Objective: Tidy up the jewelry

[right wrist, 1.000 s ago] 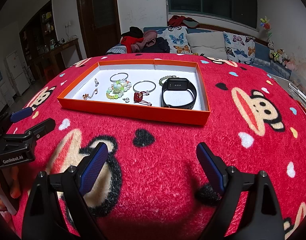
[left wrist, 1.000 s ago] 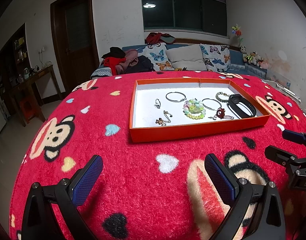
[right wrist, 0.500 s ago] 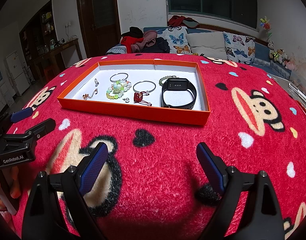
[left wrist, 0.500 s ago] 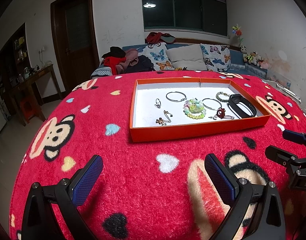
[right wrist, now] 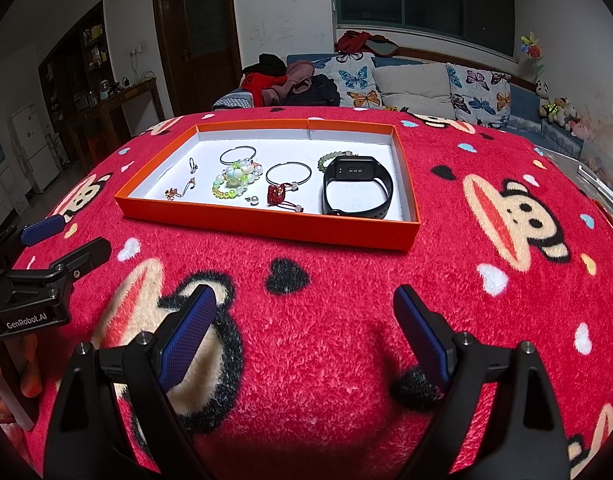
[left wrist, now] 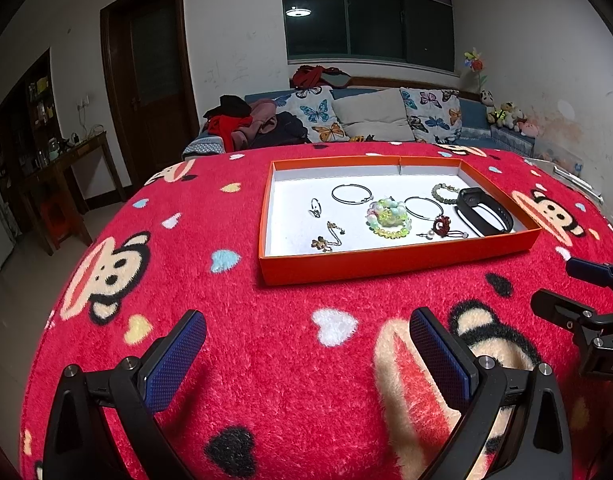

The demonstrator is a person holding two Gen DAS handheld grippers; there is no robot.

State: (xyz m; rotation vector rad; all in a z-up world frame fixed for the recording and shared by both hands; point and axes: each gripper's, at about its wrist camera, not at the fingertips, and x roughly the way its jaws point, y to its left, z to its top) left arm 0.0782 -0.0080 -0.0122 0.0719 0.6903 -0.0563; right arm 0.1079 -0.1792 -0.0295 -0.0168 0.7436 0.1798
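Note:
An orange tray (left wrist: 390, 262) (right wrist: 266, 222) with a white floor lies on the red monkey-print cloth. In it lie two thin hoops, a small ring (left wrist: 315, 207), a gold pendant chain (left wrist: 326, 240), a green-yellow bead bracelet (left wrist: 388, 216) (right wrist: 236, 180), a red knotted charm (left wrist: 442, 225) (right wrist: 278, 194), a green bead bracelet (left wrist: 444, 193) and a black smart band (left wrist: 484, 212) (right wrist: 356, 186). My left gripper (left wrist: 306, 346) is open, short of the tray's near wall, nothing between its blue pads. My right gripper (right wrist: 304, 320) is open too, also on the near side of the tray.
The table is round and the cloth (left wrist: 266, 360) falls away at its edges. A sofa (left wrist: 370, 120) with butterfly cushions and piled clothes stands behind it. A dark door (left wrist: 150, 92) and a wooden side table (left wrist: 62, 172) are at the left. A person's fingers (right wrist: 26, 364) show at the lower left in the right wrist view.

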